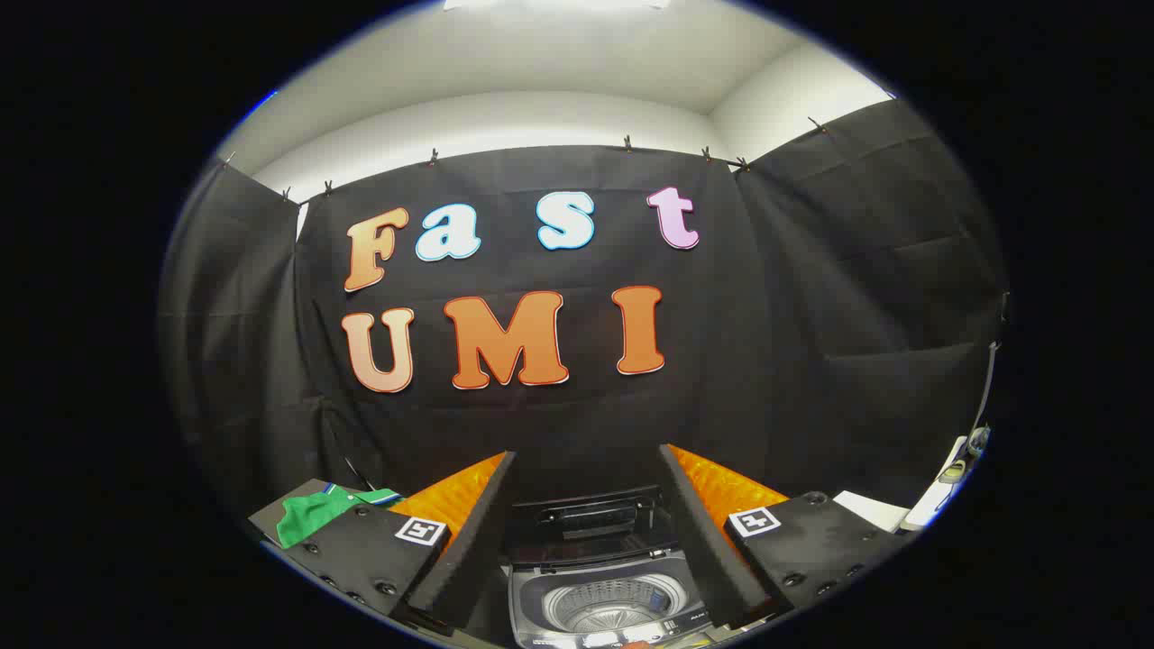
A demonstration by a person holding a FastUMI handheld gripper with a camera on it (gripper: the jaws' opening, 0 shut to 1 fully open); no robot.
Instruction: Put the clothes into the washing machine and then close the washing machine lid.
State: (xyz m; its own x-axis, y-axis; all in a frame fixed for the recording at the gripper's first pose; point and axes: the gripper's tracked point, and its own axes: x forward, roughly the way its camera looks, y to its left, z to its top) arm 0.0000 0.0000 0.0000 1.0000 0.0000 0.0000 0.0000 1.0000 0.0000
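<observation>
Gripper (586,532): fingers spread wide, nothing between the pads, no contact w/ any item. Left finger (469,532) and right finger (703,532) each have a dark foam inner face and an orange outer face. A square black-and-white marker (420,530) sits on the left finger mount; a matching marker (754,520) on the right mount.

Washing machine (599,599): top-loader, seen from above, directly below and between the fingers. Lid (586,523) raised, standing upright at the rear edge of the machine top. Drum (611,606) open to view; metal w/ ribbed wall. No clothes can be made out in the part that shows.

Green garment (311,514): lies left of the machine, just beyond the left finger mount, partly hidden by it. Collar w/ white/blue trim at its far end. Supporting surface can't be made out.

White object (938,487): to the right of the machine, beyond the right finger mount; type unclear.
</observation>
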